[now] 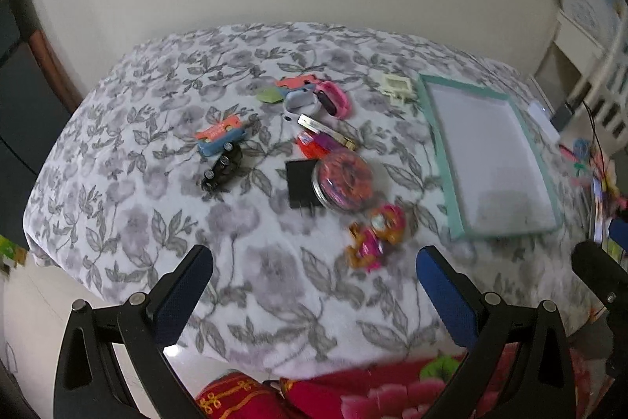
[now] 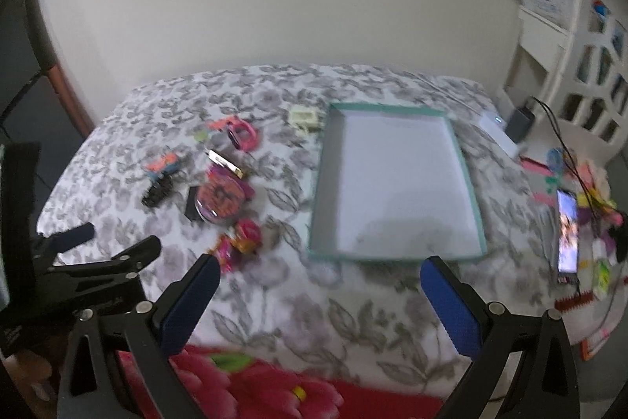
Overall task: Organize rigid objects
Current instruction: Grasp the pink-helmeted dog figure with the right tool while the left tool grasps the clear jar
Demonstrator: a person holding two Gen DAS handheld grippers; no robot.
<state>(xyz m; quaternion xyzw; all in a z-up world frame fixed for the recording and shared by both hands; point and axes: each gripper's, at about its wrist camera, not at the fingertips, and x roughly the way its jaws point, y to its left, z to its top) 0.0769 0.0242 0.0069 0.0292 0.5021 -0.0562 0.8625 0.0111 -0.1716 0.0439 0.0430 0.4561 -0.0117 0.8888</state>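
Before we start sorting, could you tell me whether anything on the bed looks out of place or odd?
Nothing looks damaged or spilled. The small toys, such as the round tin, lie scattered on the floral blanket beside the tray, which holds nothing.

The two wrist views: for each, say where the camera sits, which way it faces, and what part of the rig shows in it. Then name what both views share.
Left wrist: on the left gripper, facing forward over the small toys, mainly the round tin; its own open blue-padded fingers show, with the right gripper at the right edge.
Right wrist: on the right gripper, facing the tray; its own open fingers show, with the left gripper at left.
Shared: floral cloth, tin, tray.
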